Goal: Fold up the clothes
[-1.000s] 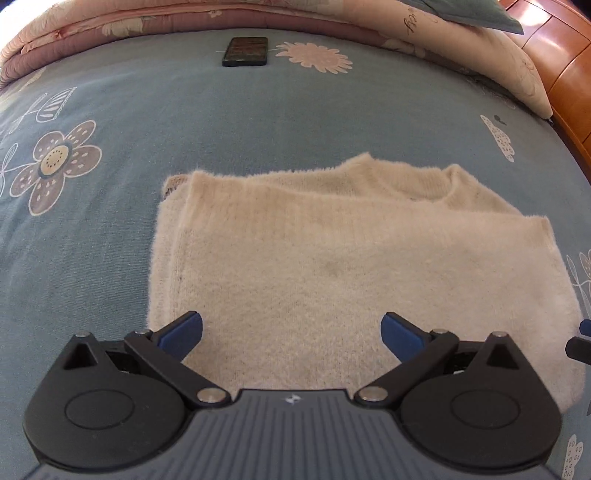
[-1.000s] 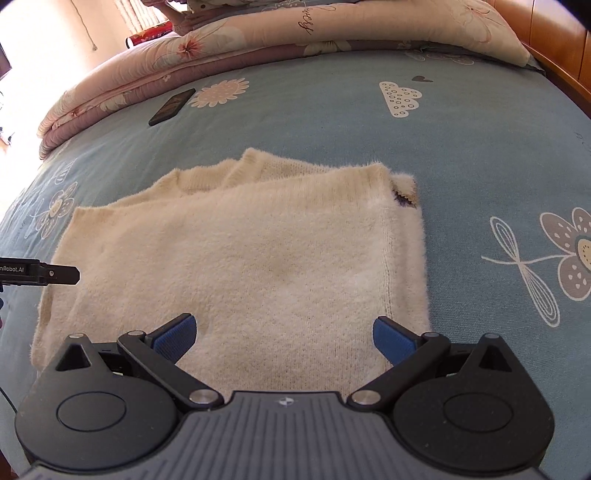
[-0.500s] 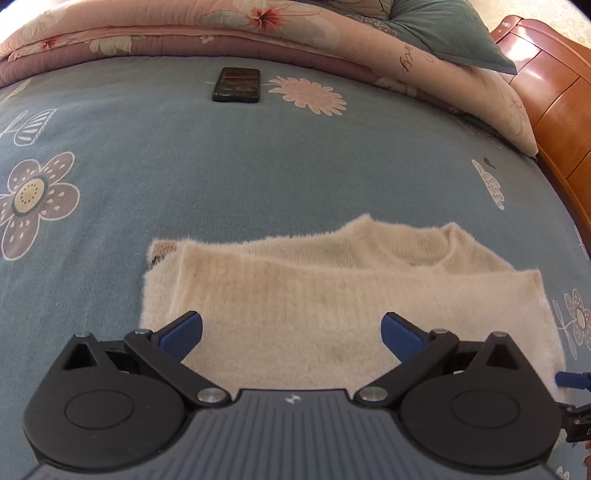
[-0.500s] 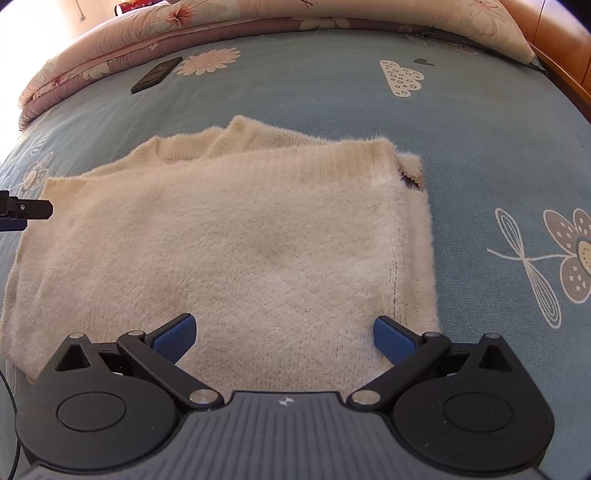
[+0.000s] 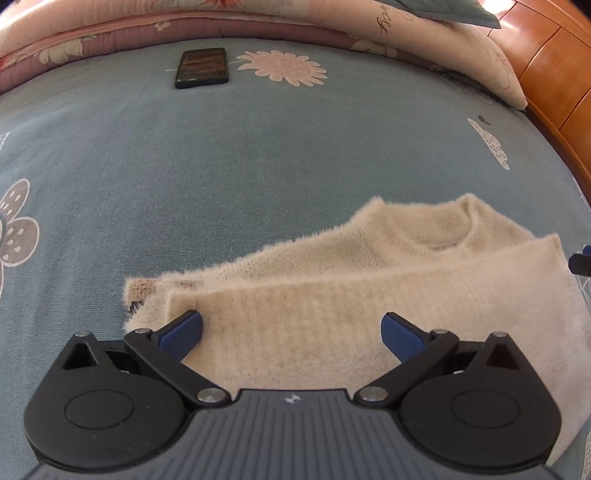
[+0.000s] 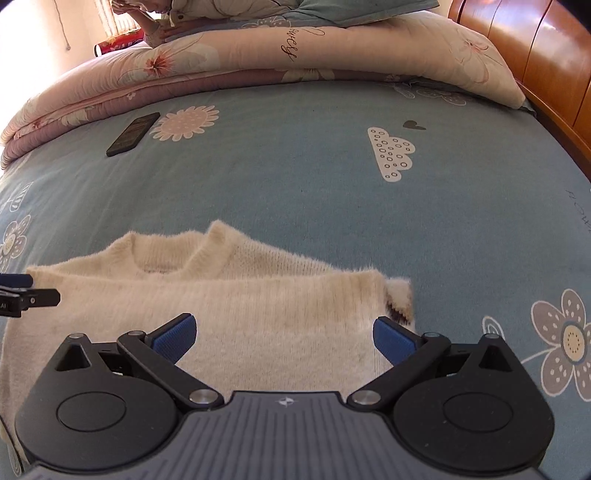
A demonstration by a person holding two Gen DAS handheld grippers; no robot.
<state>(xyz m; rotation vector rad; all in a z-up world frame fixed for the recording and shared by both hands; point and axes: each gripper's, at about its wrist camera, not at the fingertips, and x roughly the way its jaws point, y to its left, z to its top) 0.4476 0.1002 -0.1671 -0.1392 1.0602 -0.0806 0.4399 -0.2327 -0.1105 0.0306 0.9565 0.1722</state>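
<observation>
Across the bed, a blue-grey sheet printed with flowers and clouds (image 5: 258, 155) lies smooth, with a pink floral quilt (image 6: 229, 62) bunched along the far edge and an orange-brown wooden headboard (image 6: 524, 40) at the right. A black smartphone (image 5: 201, 67) rests flat on the sheet near the quilt, well apart from the garment. Only the right wrist view shows a person (image 6: 162, 14) leaning on the quilt at the top left. The folded cream fuzzy knit sweater (image 5: 369, 295) lies flat on the sheet, its round neckline showing at the far side and one layer folded over another. The left gripper (image 5: 291, 328) hovers over its left part, jaws spread wide and empty; the right gripper (image 6: 284, 338) likewise stands wide open over its right part.
</observation>
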